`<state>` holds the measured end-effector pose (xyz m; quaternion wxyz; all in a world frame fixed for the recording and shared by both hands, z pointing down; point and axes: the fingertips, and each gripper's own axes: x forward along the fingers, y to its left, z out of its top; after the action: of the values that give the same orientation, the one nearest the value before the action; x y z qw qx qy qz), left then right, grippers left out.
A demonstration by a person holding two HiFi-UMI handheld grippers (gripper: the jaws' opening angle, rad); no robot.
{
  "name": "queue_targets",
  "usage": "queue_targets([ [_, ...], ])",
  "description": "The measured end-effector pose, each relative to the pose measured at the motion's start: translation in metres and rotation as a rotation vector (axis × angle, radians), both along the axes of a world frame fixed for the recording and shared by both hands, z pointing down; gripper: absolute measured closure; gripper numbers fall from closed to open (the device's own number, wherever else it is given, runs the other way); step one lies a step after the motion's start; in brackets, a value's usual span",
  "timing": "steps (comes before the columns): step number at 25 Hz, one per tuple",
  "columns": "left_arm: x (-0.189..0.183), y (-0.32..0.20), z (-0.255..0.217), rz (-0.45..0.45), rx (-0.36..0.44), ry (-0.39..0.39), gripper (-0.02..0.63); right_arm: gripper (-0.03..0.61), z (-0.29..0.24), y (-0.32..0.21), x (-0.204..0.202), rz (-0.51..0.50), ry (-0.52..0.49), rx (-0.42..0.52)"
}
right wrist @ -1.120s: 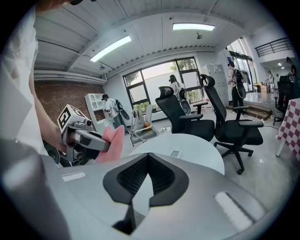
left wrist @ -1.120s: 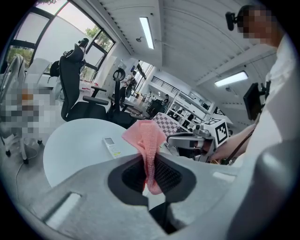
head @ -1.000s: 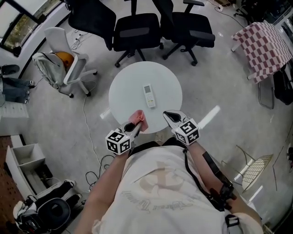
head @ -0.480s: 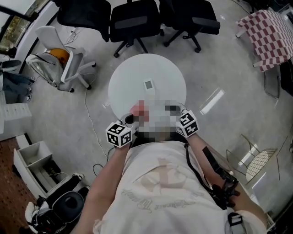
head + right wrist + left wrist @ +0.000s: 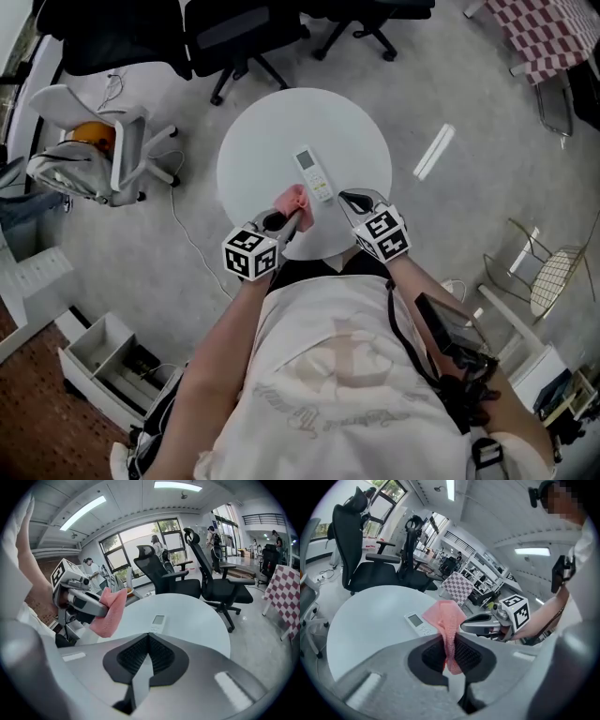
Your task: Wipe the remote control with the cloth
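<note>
The left gripper [image 5: 289, 219] pinches a crumpled pink cloth [image 5: 296, 199] just lower left of the slim white remote control [image 5: 313, 174] on the round white table [image 5: 253, 150]. The right gripper [image 5: 356, 201], jaws pressed together, sits lower right.

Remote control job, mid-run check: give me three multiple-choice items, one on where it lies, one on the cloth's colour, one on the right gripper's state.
1. Where does the remote control lie? A) on the round white table B) on a chair seat C) on the floor
2. What colour is the cloth? A) blue B) pink C) green
3. How is the right gripper? A) shut on the cloth B) open and empty C) shut and empty
1 A: the head view shows it flat on the tabletop. 2 B: pink fabric is pinched in the left gripper. 3 C: its jaws meet with nothing between them.
</note>
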<state>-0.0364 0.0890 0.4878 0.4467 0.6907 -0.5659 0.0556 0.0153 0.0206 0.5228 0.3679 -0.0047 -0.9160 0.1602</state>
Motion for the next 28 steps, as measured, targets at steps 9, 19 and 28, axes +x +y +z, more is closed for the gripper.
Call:
queue_targets([
  [9, -0.007, -0.013, 0.04, 0.164, -0.097, 0.032, 0.594, 0.549, 0.034, 0.016, -0.01, 0.082, 0.076, 0.014],
  [19, -0.005, -0.038, 0.049, 0.266, -0.125, 0.031, 0.594, 0.383, 0.063, 0.02, -0.012, 0.137, 0.192, 0.041],
  [28, -0.007, -0.058, 0.047, 0.307, -0.116, 0.016, 0.594, 0.311, 0.068, 0.034, -0.023, 0.126, 0.204, 0.093],
])
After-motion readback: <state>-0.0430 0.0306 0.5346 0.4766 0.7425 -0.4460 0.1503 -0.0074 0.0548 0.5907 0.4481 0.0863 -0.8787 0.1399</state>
